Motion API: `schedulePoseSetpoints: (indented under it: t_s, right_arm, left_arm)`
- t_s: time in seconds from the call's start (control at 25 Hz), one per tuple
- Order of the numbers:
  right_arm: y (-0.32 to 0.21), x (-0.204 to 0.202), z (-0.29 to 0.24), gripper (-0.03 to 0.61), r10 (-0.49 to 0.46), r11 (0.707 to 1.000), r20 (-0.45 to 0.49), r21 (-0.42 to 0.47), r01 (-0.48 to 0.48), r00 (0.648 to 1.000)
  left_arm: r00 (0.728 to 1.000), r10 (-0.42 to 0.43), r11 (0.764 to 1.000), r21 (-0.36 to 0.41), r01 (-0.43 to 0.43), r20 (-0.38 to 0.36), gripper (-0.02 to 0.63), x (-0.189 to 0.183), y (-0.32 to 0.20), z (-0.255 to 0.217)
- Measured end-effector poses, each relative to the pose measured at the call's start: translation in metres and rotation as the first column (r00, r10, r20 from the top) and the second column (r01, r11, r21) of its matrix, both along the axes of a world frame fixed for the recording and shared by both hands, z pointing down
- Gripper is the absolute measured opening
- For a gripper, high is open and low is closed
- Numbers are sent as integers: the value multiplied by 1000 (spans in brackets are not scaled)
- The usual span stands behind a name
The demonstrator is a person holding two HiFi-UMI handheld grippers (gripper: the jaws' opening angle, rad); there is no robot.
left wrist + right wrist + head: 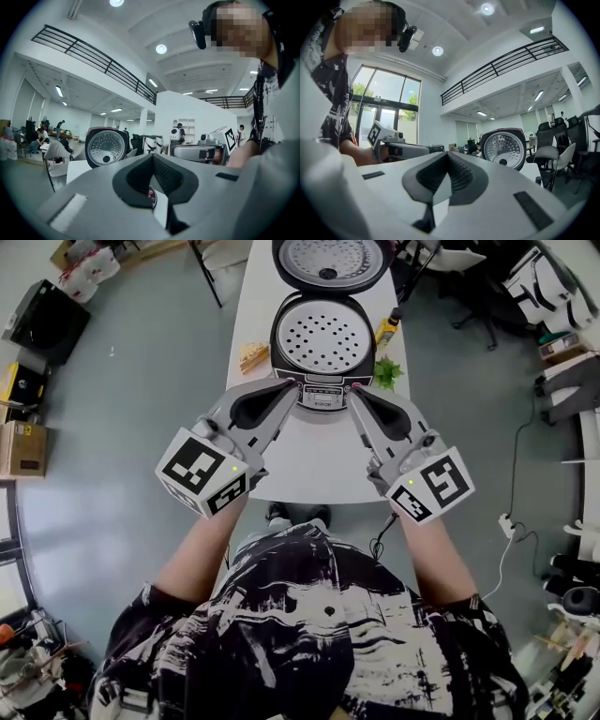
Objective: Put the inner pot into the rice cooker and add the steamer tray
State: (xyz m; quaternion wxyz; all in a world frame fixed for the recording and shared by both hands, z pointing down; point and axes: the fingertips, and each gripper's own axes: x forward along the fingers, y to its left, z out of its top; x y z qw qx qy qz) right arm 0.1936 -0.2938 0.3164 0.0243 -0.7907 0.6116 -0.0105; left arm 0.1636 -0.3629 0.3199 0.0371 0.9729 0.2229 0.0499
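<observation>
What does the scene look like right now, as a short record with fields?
rice cooker: on white table, lid open
steamer tray: perforated, seated in the cooker
left gripper: shut, empty, at cooker's front
right gripper: shut, empty, at cooker's front
beside cooker: yellow bottle, green plant

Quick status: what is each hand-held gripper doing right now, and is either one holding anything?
Left hand-held gripper: closed, holding nothing.
Right hand-held gripper: closed, holding nothing.
</observation>
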Motion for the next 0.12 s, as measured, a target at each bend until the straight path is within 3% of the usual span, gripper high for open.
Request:
schedulePoseSetpoints:
  t_s: [0.12]
  right_arm:
    - [1, -1, 0, -3, -4, 1000, -5, -1, 4, 1000]
  left_arm:
    - [1000, -3, 1000, -1, 3, 0, 5, -1, 1, 2]
